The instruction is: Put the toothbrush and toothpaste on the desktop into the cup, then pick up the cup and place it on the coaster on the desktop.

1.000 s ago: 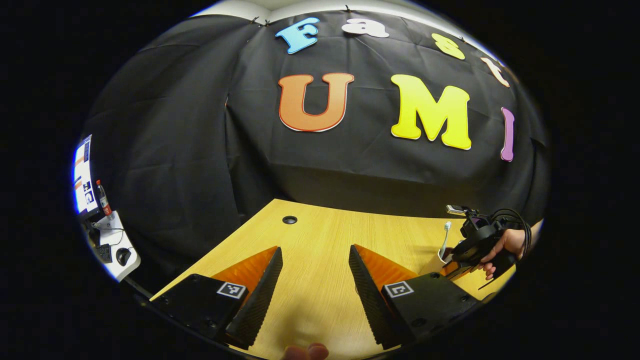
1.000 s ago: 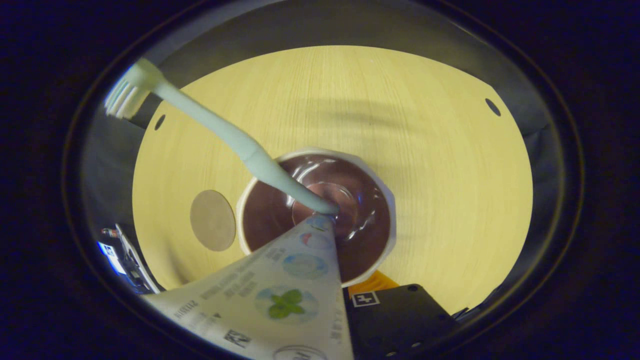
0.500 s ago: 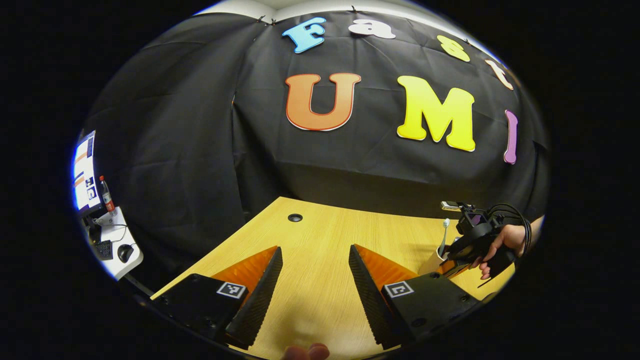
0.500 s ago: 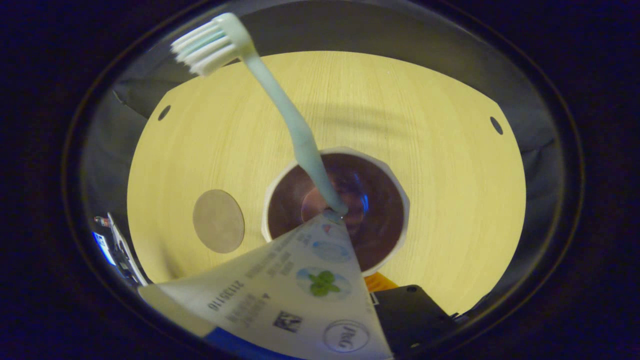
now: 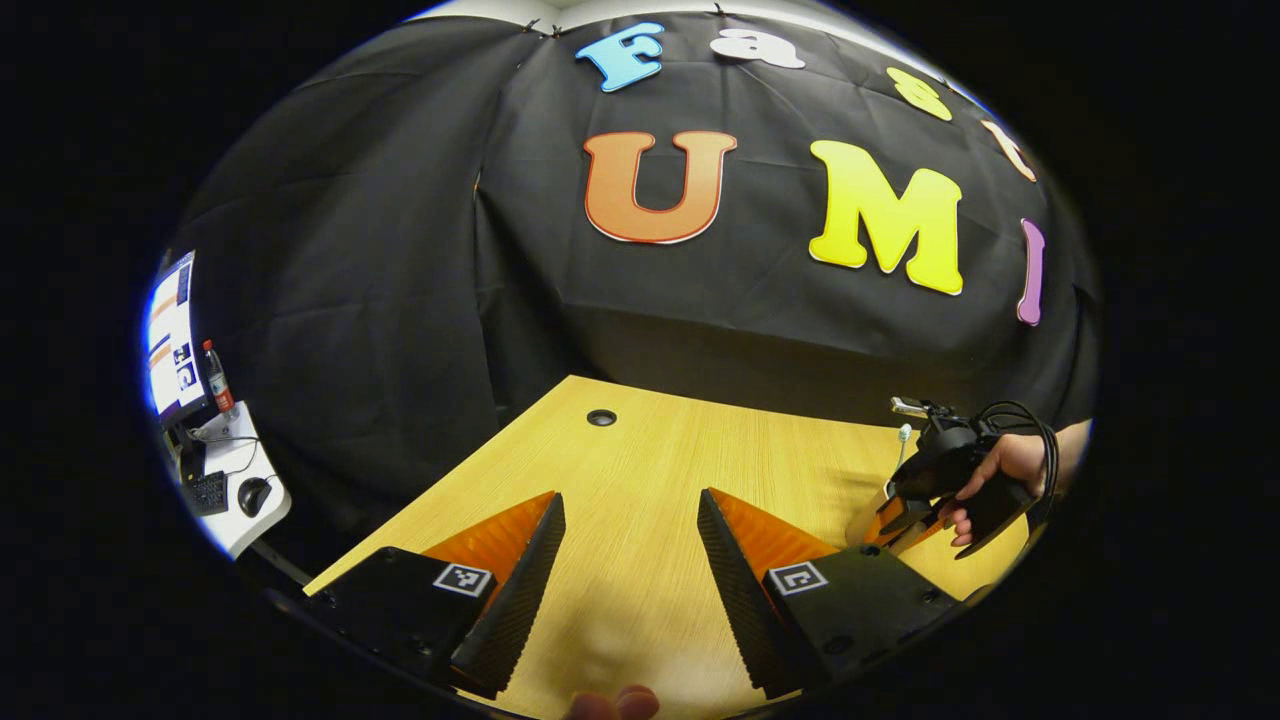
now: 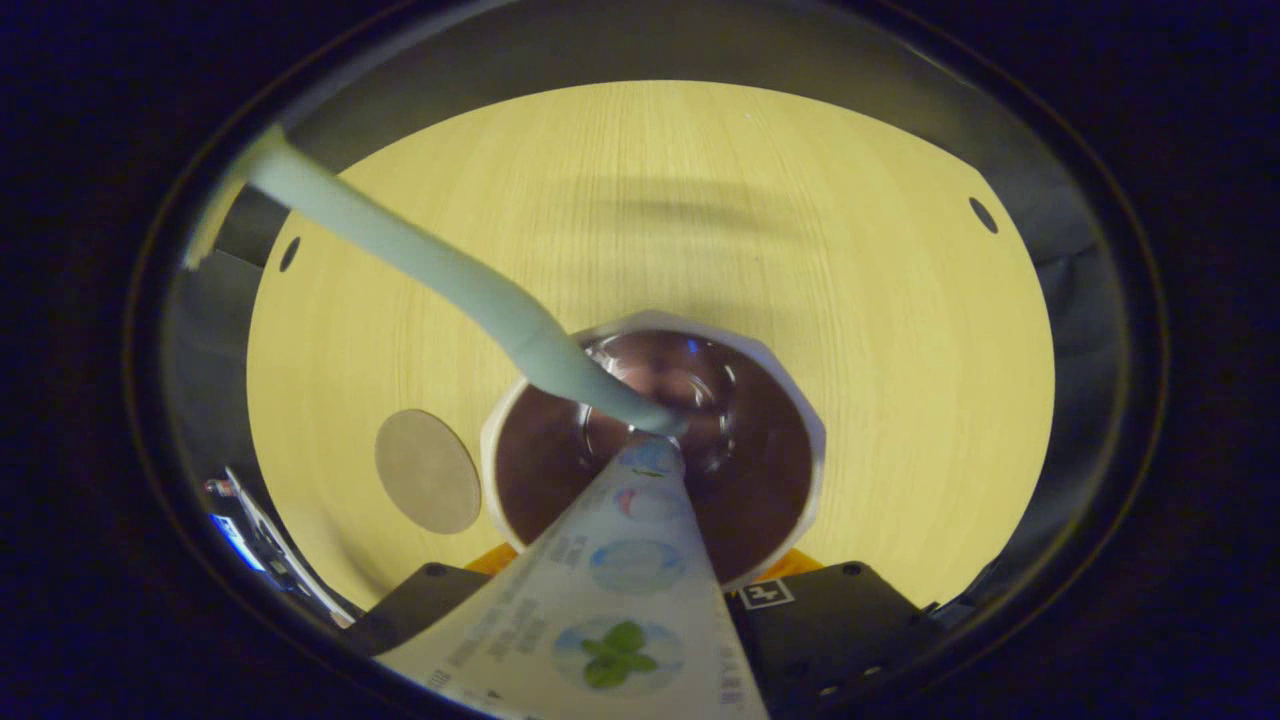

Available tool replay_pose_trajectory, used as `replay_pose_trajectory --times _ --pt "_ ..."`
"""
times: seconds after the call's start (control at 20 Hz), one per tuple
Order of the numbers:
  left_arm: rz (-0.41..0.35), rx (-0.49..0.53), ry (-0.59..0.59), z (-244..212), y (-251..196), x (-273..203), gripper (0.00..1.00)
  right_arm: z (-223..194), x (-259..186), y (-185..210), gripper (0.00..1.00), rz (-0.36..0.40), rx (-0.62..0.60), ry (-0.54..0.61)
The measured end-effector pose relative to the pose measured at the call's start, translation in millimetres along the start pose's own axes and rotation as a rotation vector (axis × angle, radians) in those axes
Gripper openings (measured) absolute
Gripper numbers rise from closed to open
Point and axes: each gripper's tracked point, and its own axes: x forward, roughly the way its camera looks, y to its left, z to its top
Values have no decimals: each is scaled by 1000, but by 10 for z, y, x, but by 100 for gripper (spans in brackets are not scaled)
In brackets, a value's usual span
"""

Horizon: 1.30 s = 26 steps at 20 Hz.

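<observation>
Right gripper [image 6: 640,600] pinches toothpaste [image 6: 610,600] over cup [image 6: 790,400] (toothbrush [image 6: 440,280] inside); tube could catch the rim and tip it. Left gripper [image 5: 630,560] spread, idle.

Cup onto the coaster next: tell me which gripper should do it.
Right. The right gripper is already at the cup, which holds the toothbrush and toothpaste, with the coaster just beside it. The left gripper sits open, far off.
</observation>
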Motion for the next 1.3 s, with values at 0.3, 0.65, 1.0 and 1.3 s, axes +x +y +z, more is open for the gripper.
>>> replay_pose_trajectory --times 0.3,0.65,1.0,1.3 --pt "-12 7 14 -42 -16 25 85 -20 13 22 51 18 13 -7" --pt "-23 1 12 -61 3 -21 85 -118 -197 375 53 53 -53 -54" --pt "-13 7 -18 52 128 -142 85 -366 -298 1139 54 118 -170 -39" --pt "20 0 -19 48 391 -187 85 -439 -201 1421 55 83 -243 -7"
